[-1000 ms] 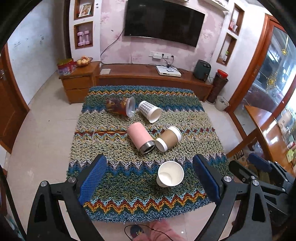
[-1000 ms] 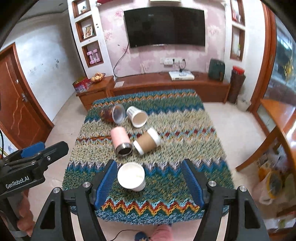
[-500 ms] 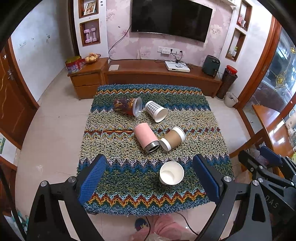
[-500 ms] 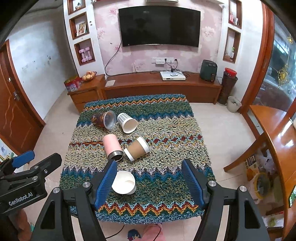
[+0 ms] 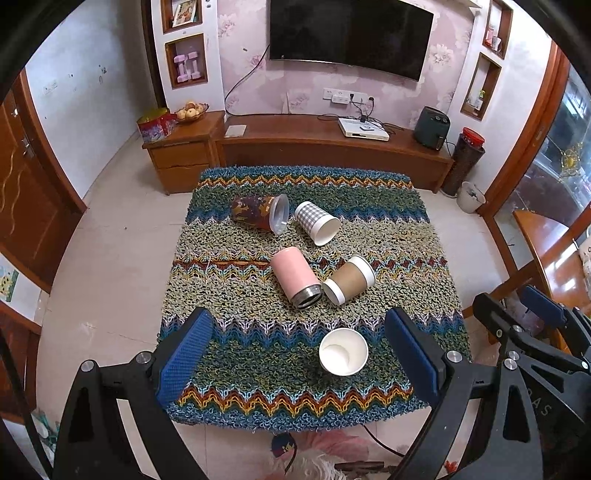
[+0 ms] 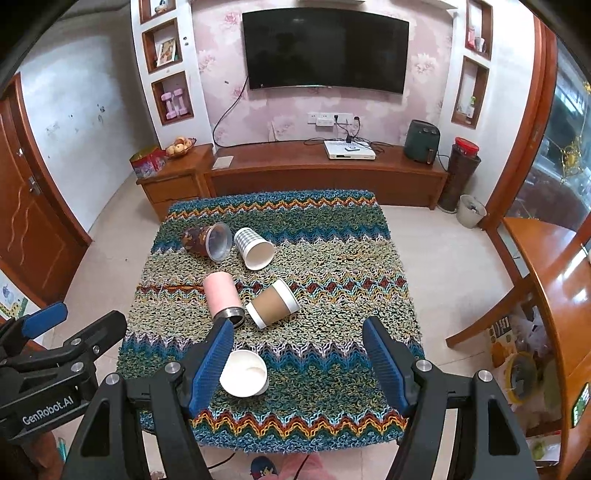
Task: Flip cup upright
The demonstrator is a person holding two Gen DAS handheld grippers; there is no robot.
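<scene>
Several cups lie on their sides on a table covered with a zigzag knitted cloth [image 5: 258,369]: a dark patterned tumbler [image 5: 258,212], a checked paper cup [image 5: 317,223], a pink steel-rimmed tumbler [image 5: 293,277], a brown paper cup with a white lid [image 5: 351,280], and a white paper cup [image 5: 343,352] near the front edge, its mouth facing me. They also show in the right wrist view, where the white cup [image 6: 243,373] is by my left finger. My left gripper [image 5: 299,354] and right gripper [image 6: 297,363] are both open, empty, held high above the front edge.
A wooden TV cabinet [image 5: 332,144] and wall TV [image 5: 351,35] stand behind the table. A wooden door [image 5: 26,206] is at the left. A wooden table with chair [image 6: 546,280] is at the right. Tiled floor surrounds the table.
Both grippers have risen and pulled back, so the table and cups look smaller and farther. The cups have not moved. Both grippers stay open.
</scene>
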